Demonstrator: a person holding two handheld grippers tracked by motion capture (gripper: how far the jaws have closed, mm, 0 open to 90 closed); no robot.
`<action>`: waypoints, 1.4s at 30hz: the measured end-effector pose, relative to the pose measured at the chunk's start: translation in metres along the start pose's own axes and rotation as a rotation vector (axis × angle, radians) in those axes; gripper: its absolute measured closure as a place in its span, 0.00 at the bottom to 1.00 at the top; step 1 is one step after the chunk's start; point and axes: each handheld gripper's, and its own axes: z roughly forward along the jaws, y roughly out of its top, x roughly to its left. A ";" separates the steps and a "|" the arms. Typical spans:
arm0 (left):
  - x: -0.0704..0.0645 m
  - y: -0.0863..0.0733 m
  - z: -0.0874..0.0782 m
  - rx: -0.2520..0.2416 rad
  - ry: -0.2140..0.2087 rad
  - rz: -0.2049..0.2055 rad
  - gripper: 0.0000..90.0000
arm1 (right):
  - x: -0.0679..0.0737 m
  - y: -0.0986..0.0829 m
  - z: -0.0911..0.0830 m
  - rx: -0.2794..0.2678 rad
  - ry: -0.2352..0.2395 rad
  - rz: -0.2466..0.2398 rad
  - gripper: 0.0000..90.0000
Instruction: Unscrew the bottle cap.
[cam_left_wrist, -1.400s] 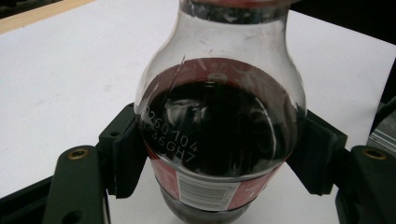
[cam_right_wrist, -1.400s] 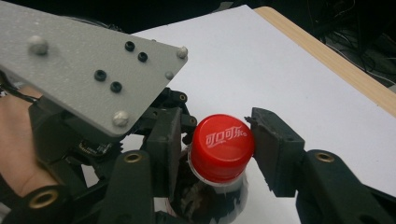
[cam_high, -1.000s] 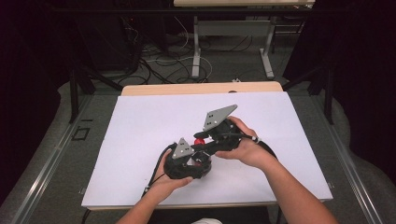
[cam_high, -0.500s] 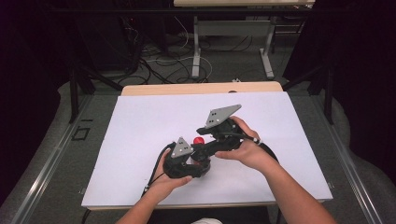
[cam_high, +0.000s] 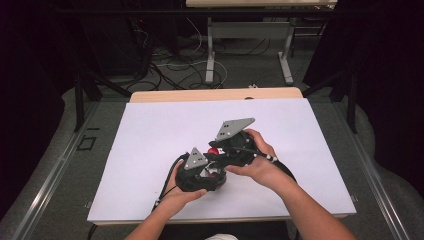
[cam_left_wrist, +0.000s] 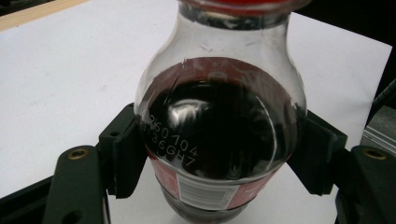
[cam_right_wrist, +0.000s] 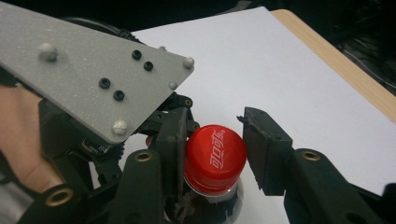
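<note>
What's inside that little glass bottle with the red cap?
The bottle, clamped between the left gripper jaws, holds a dark liquid that fills most of its round body. The label band near its base hides the lowest part. The red cap covers the mouth.

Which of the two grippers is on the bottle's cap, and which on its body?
The right gripper is at the red cap, its jaws either side of it. The left gripper clamps the bottle lower down, around its bulging glass body.
</note>
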 end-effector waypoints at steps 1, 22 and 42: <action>0.000 0.000 0.000 0.000 0.000 0.002 0.34 | -0.005 0.000 0.000 0.004 0.040 -0.017 0.68; -0.001 0.001 -0.001 -0.006 -0.009 0.003 0.34 | -0.021 0.000 -0.003 -0.007 0.172 -0.059 0.57; -0.001 0.001 -0.001 -0.006 0.002 -0.008 0.34 | 0.006 -0.005 0.005 -0.024 -0.045 0.001 0.66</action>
